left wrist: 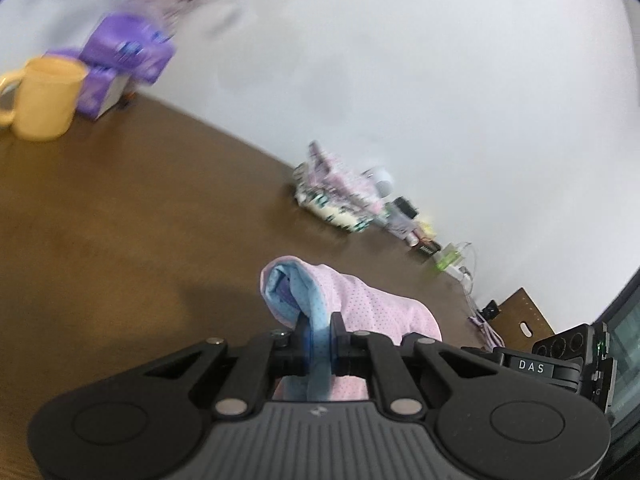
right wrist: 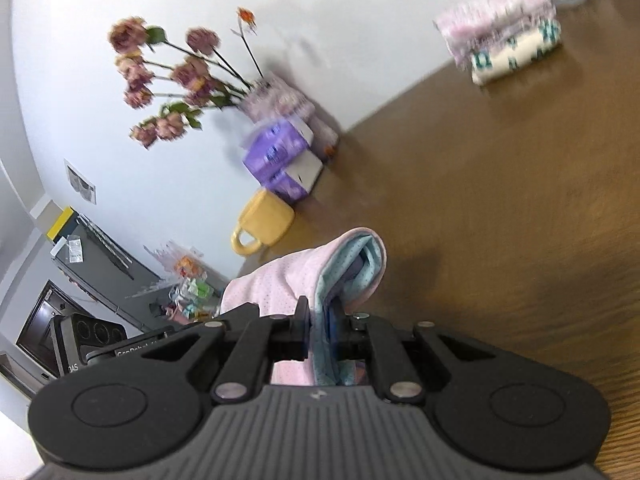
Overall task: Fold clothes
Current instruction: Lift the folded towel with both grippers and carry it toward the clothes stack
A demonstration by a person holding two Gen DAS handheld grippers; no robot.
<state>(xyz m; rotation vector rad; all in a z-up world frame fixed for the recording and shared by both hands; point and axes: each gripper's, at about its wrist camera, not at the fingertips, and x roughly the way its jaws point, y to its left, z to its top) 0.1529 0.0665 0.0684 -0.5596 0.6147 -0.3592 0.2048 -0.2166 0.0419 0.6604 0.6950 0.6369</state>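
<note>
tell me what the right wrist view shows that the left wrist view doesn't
Only the right wrist view shows the dried flower heads and a dark cabinet against the wall.

Only the left wrist view shows small bottles and clutter along the table's far edge.

Both show a gripper shut on the pink and blue garment, the left gripper in one, the right gripper in the other, plus the yellow mug, purple packs, folded stack and brown table.

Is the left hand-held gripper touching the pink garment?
Touching. The left wrist view shows the left hand-held gripper shut on the pink garment's blue edge.
</note>
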